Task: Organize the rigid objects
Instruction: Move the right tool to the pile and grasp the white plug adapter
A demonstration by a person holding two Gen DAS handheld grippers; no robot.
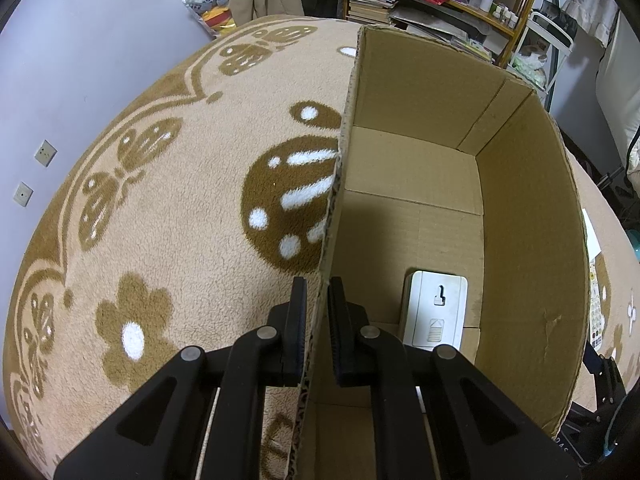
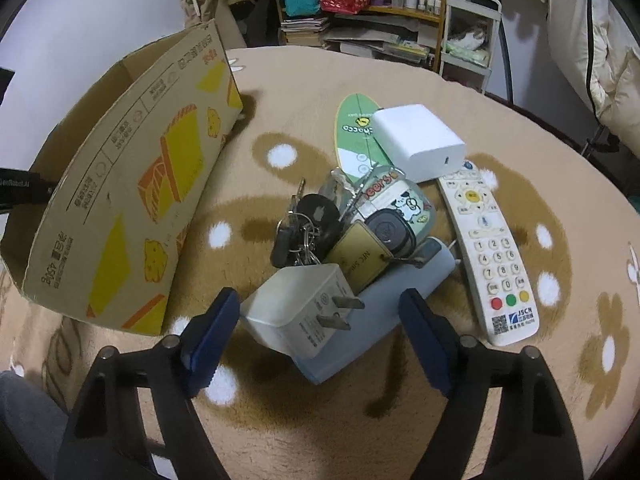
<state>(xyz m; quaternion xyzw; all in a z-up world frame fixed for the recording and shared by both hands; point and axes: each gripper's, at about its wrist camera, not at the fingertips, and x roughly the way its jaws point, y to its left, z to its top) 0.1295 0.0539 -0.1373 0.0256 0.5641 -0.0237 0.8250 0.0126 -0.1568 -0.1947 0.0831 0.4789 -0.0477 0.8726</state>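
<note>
My left gripper (image 1: 317, 292) is shut on the left wall of an open cardboard box (image 1: 532, 208), one finger inside and one outside. A white flat device (image 1: 436, 312) lies on the box floor. In the right wrist view the box (image 2: 132, 184) stands at the left. My right gripper (image 2: 320, 312) is open, its fingers on either side of a white plug adapter (image 2: 300, 312) resting on a pale blue case (image 2: 372, 312). Behind lie a bunch of keys (image 2: 300, 232), a tan tag (image 2: 356, 256), a white charger block (image 2: 420, 140), a white remote (image 2: 492, 256) and a green card (image 2: 356, 136).
A beige fleece blanket with brown flowers (image 1: 160, 200) covers the table. Shelves with books, bags and bottles (image 2: 360, 4) stand behind, and a white cart (image 2: 468, 28) at the back right. Bedding (image 2: 600, 60) hangs at the right.
</note>
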